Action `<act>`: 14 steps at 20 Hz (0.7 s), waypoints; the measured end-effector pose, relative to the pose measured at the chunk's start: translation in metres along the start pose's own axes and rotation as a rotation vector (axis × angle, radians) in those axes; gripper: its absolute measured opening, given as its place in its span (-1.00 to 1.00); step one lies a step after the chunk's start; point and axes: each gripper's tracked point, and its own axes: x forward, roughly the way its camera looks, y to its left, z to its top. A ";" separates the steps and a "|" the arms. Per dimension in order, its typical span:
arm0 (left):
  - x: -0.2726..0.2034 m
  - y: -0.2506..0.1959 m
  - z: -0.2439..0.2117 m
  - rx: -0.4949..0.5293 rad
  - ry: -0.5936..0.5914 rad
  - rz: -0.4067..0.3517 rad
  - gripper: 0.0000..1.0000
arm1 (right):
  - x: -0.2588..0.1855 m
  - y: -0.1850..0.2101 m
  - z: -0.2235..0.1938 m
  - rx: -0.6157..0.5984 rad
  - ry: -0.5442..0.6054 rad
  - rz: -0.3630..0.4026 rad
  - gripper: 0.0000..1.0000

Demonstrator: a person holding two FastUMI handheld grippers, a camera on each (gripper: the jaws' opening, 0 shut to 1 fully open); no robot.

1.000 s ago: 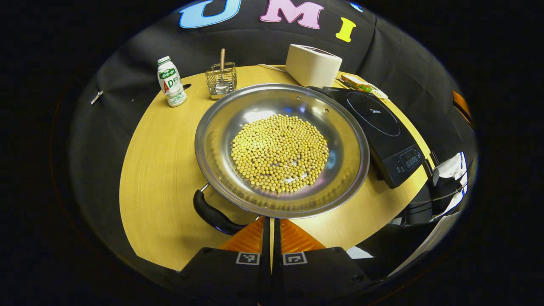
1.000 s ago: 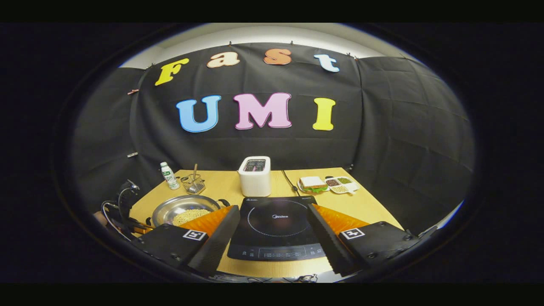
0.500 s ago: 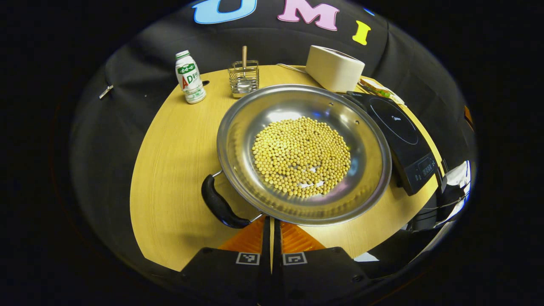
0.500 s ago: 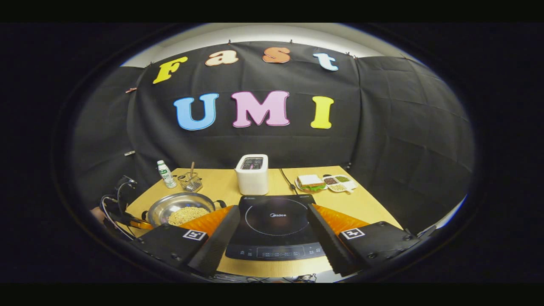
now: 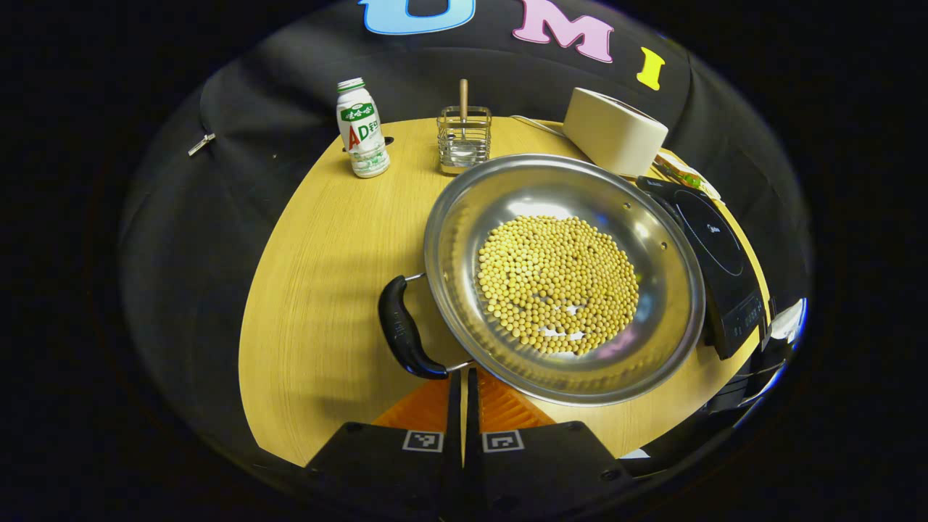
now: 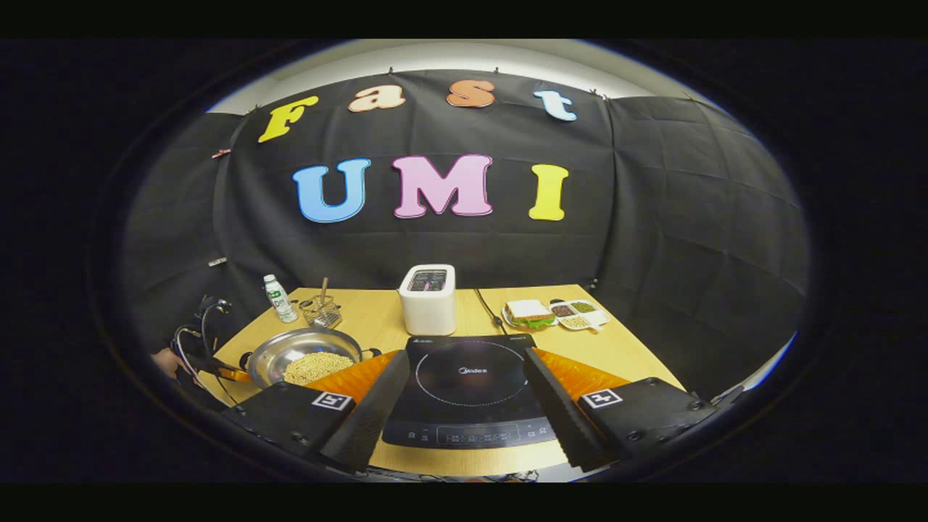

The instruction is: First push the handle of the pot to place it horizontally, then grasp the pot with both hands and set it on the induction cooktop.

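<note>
A steel pot (image 5: 444, 217) holding soybeans (image 5: 558, 283) stands on the wooden table (image 5: 326, 275). Its black near handle (image 5: 402, 330) points left in the left gripper view. My left gripper (image 5: 464, 373) is shut, with nothing between its fingers; its tips sit by the handle's lower end, under the pot's rim. The black induction cooktop (image 5: 714, 243) lies right of the pot. In the right gripper view my right gripper (image 6: 464, 395) stands open above the cooktop (image 6: 467, 384), apart from the pot (image 6: 290, 349) at its left.
A white bottle (image 5: 360, 130) and a wire holder (image 5: 464, 138) stand at the table's far side, left of a white toaster (image 5: 615, 130). A sandwich plate (image 6: 531, 313) and a small compartment tray (image 6: 580, 314) sit at the back right. Cables hang by the left gripper's hand (image 6: 206, 359).
The pot has turned: its near handle swung from the lower front round to the left side, with the shut left gripper at it. The right gripper stayed nearly still.
</note>
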 end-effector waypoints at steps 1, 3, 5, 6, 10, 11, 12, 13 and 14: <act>0.002 0.004 0.003 -0.008 -0.002 0.002 -0.89 | 0.000 0.001 0.000 -0.001 0.001 -0.001 0.97; 0.006 0.015 0.011 -0.029 -0.006 0.011 -0.89 | 0.002 0.000 -0.002 -0.001 0.005 -0.005 0.97; 0.009 0.023 0.017 -0.037 -0.012 0.023 -0.89 | 0.004 -0.001 -0.005 -0.002 0.016 -0.014 0.97; 0.013 0.027 0.021 -0.036 -0.013 0.027 -0.89 | 0.004 -0.001 -0.006 -0.002 0.023 -0.015 0.96; 0.021 0.042 0.035 -0.022 -0.020 0.048 -0.89 | 0.008 0.000 -0.009 -0.006 0.035 -0.022 0.97; 0.022 0.045 0.039 -0.026 -0.022 0.049 -0.89 | 0.010 0.001 -0.010 -0.006 0.038 -0.022 0.97; 0.024 0.048 0.041 -0.032 -0.023 0.050 -0.89 | 0.011 0.002 -0.011 -0.006 0.042 -0.020 0.98; 0.024 0.050 0.042 -0.036 -0.025 0.050 -0.89 | 0.012 0.004 -0.012 -0.006 0.048 -0.018 0.98; 0.024 0.051 0.043 -0.040 -0.028 0.050 -0.89 | 0.013 0.006 -0.014 -0.006 0.053 -0.014 0.97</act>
